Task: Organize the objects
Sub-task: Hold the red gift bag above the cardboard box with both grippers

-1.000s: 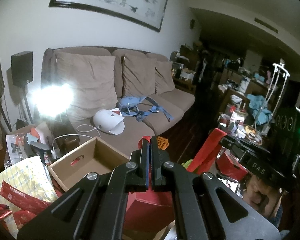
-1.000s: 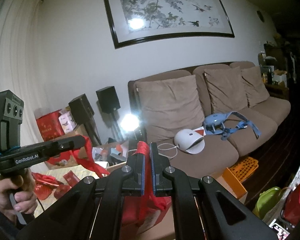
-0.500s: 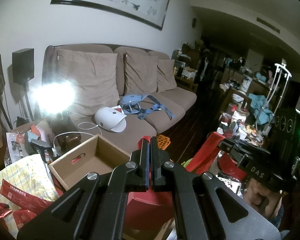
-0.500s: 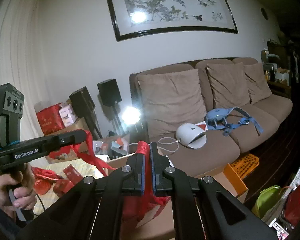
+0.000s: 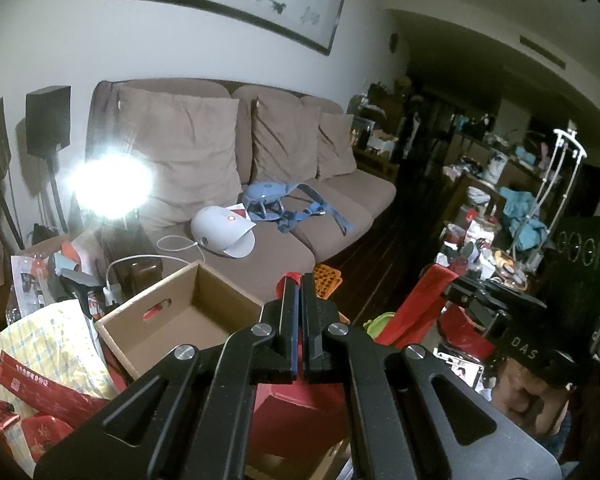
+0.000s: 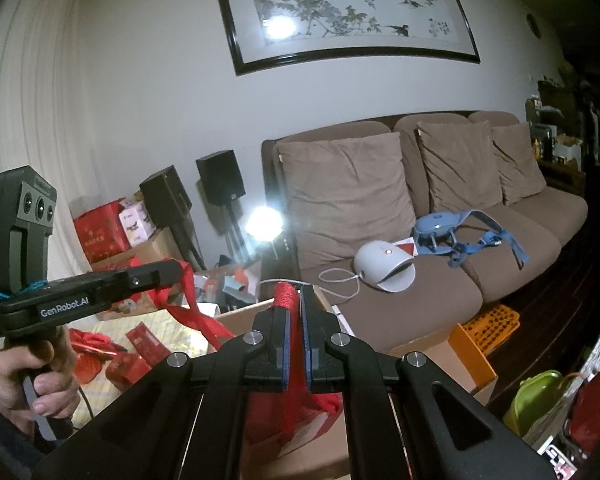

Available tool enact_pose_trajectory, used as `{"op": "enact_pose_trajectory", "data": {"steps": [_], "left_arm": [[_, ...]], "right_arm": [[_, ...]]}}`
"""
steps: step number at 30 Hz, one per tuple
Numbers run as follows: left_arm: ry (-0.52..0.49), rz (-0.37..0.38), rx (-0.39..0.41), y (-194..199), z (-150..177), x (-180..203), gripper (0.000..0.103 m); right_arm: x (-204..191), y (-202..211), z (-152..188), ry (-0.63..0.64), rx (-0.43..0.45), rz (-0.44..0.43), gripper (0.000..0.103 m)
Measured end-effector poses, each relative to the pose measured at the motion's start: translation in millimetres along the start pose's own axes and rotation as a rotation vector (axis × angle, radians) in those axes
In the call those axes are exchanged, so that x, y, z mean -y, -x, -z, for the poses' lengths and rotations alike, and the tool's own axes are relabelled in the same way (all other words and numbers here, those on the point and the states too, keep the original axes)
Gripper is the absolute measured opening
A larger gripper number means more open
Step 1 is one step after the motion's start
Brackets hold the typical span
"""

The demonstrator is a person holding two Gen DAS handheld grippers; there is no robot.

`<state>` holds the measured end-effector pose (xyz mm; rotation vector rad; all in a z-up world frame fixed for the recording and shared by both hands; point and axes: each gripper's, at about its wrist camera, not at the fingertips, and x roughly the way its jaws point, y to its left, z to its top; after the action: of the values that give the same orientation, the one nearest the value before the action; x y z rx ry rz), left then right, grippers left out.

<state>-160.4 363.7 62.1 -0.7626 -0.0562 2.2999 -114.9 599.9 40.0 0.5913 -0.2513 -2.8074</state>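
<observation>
Dim, cluttered living room behind an open cardboard box (image 5: 188, 312). Beyond the box, a brown sofa (image 5: 340, 200) under a framed painting (image 6: 352, 12). Farther behind the box, on the sofa seat, a white domed device (image 5: 224, 232) with its cord, and past that a blue strap harness (image 5: 284, 204). Left of the box, a yellow checked cloth (image 5: 40, 340) strewn with red packets; behind that, two black speakers (image 6: 220, 176) and a glaring lamp. Right of the box, an orange tray (image 5: 328, 280).

Just on the near side of the box, hanging between both tools: a red gift bag (image 5: 300, 412). Left gripper (image 5: 300, 280) pinched fully together, with a scrap of red handle showing at its tips. Seen from the right wrist, a red ribbon (image 6: 192, 312) running taut from that tool down toward the bag, and a left hand (image 6: 28, 376) wrapped round the grip. Right gripper (image 6: 294, 292) likewise squeezed closed, with a red cord handle (image 6: 285, 300) caught between the blue pads and trailing down to the bag.

Compared with a second ago: barely any change. Same pinch on both handles, same bag in the same spot by the box. Box, sofa and speakers sitting only a touch higher in both views, painting cropped a little more at the top of the left view. Nothing on the sofa or around the box shifted.
</observation>
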Motion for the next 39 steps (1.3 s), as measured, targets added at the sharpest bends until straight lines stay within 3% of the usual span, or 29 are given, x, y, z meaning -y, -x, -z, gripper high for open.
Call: {"op": "enact_pose_trajectory", "data": {"steps": [39], "left_arm": [[0.026, -0.033, -0.027, -16, 13, -22, 0.001]], "right_arm": [[0, -5, 4, 0.005, -0.016, 0.004, 0.004]]}}
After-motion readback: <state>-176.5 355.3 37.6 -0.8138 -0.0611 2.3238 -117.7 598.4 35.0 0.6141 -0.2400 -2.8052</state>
